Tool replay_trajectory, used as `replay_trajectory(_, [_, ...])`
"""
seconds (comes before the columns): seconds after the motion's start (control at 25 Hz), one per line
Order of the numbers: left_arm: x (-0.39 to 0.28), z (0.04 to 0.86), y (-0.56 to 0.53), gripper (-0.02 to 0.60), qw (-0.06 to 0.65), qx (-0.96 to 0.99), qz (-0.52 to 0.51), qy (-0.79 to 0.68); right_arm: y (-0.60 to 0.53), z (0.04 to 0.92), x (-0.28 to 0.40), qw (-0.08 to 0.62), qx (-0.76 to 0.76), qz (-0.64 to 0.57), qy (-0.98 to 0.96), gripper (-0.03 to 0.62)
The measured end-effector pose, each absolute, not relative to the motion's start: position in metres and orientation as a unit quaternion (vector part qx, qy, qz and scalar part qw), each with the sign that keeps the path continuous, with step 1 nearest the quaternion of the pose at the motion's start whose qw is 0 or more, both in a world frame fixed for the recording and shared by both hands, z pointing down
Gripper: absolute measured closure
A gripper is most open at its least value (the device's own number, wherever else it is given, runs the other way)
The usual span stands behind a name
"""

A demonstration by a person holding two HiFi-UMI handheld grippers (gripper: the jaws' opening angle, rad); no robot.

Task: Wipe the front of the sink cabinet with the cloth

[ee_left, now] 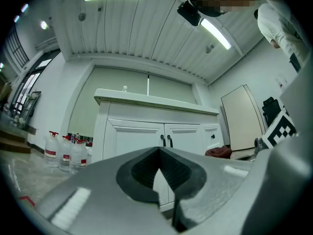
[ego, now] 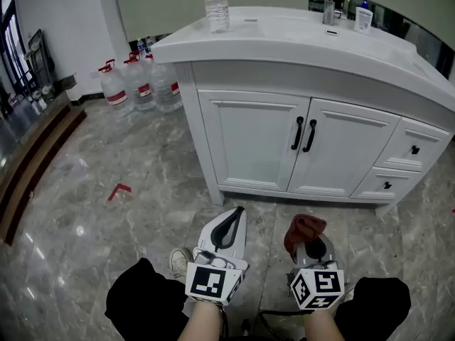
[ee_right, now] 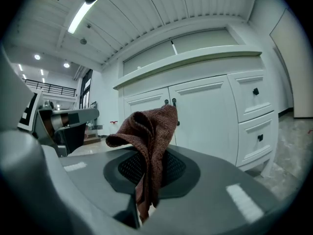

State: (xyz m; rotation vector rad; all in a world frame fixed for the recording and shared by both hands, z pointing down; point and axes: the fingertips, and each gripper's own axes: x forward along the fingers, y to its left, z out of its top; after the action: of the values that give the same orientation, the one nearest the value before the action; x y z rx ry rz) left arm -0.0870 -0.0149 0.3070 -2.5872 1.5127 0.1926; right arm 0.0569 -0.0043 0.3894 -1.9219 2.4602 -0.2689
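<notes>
Gleaming marble floor (ego: 99, 155); white cabinet (ego: 250, 148); cloth (ego: 304, 230) clamped.

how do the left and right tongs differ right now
The left tongs are shut on nothing; the right tongs are shut on the reddish-brown cloth. The left's dark pads show bare; the right's are partly covered by bunched cloth. Both point toward the white sink cabinet, apart from it.
</notes>
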Motion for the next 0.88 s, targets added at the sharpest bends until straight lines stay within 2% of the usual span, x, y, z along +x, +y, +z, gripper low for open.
replay_trajectory(0.2, [-0.113, 0.3, -0.062, 0.581, 0.075, -0.847, 0.058, 0.523, -0.061, 0.379, 0.039, -0.013, -0.601, -0.059, 0.797, 0.517])
replay_trajectory(0.4, [-0.144, 0.28, -0.109, 0.581, 0.096, -0.834, 0.048, 0.541, -0.12, 0.341, 0.007, -0.003, -0.577, -0.033, 0.816, 0.517])
replay_trajectory(0.88, [-0.23, 0.244, -0.181, 0.581, 0.109, -0.827, 0.048, 0.549, -0.217, 0.262, -0.122, 0.029, -0.519, 0.007, 0.854, 0.516])
